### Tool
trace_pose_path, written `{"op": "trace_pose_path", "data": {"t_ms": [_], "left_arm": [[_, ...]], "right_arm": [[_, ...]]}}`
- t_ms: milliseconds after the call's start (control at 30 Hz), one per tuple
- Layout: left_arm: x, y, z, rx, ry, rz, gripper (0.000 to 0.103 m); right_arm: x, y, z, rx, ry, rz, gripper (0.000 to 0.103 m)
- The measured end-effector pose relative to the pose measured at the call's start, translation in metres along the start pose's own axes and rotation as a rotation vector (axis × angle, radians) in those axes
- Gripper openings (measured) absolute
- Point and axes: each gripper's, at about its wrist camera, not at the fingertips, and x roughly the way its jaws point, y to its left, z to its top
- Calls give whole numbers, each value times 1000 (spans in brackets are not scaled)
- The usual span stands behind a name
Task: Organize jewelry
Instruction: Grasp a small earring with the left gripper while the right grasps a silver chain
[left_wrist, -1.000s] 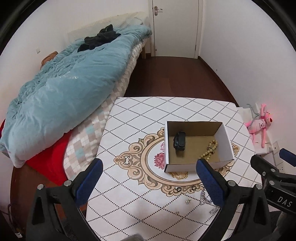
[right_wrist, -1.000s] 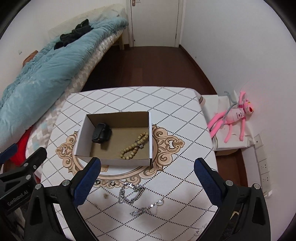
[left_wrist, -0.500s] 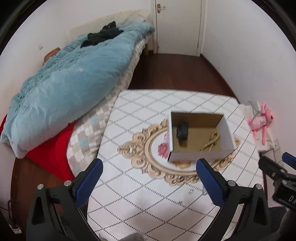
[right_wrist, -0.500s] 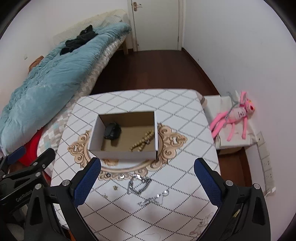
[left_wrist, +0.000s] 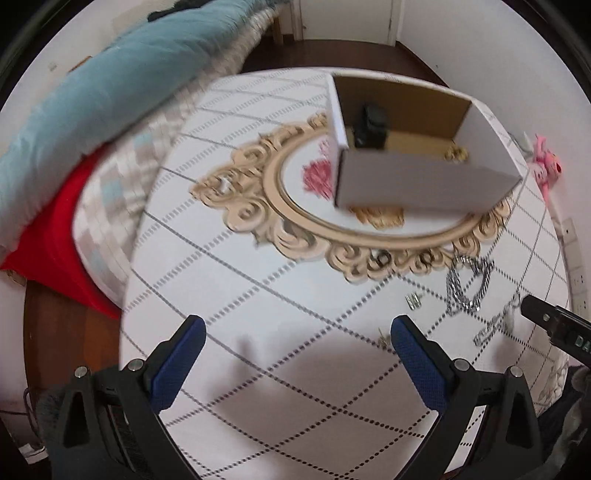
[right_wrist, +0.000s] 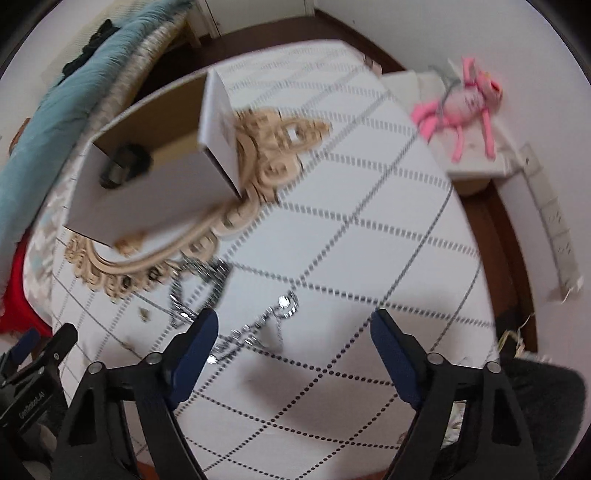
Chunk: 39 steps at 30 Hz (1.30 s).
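A white cardboard box stands on the patterned table; a black item and beige beads lie inside. It also shows in the right wrist view. On the table in front of it lie a silver chain, a thinner silver necklace, dark rings and small earrings. My left gripper is open and empty, low over the table's near part. My right gripper is open and empty, just over the thin necklace.
A bed with a blue duvet and a red cloth flanks the table's left side. A pink plush toy lies on a white stand at the right. Wall sockets are beyond the table's right edge.
Both grippers have dropped from high above the table to close over it, toward the jewelry in front of the box. Both stay open. The current frames are motion-blurred.
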Motion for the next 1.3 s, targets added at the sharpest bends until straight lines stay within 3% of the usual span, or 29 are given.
{"op": "trace_pose_path", "data": {"t_ms": [267, 367, 400, 467, 533, 700, 900, 1000, 1033, 1067, 1133, 1300], "left_arm": [[21, -28, -13, 45, 34, -65, 77], [25, -36, -15, 54, 36, -76, 55], [25, -39, -15, 58, 40, -79, 43], [24, -44, -16, 71, 27, -77, 36], [22, -47, -17, 83, 20, -80, 21], [18, -49, -20, 86, 17, -90, 7], [17, -40, -20, 69, 15, -103, 6], [13, -34, -23, 57, 13, -112, 6], [12, -32, -22, 54, 11, -115, 6], [11, -29, -21, 49, 8, -118, 6], [6, -24, -22, 34, 8, -138, 6], [-7, -7, -19, 2, 3, -164, 6]], "right_arm": [[16, 8, -9, 2, 13, 26, 82], [16, 10, -11, -2, 7, 14, 81], [16, 10, -11, 1, 7, 13, 81], [17, 11, -11, 2, 7, 6, 81], [19, 12, -12, 3, 9, 4, 79], [21, 15, -11, -6, -1, -18, 78], [21, 23, -14, -32, -13, -53, 75], [19, 28, -16, -58, -36, -83, 63], [17, 29, -17, -63, -49, -76, 48], [15, 28, -18, -62, -57, -66, 25], [14, 28, -18, -50, -48, -26, 3], [-2, 39, -20, -65, -71, 27, 0]]}}
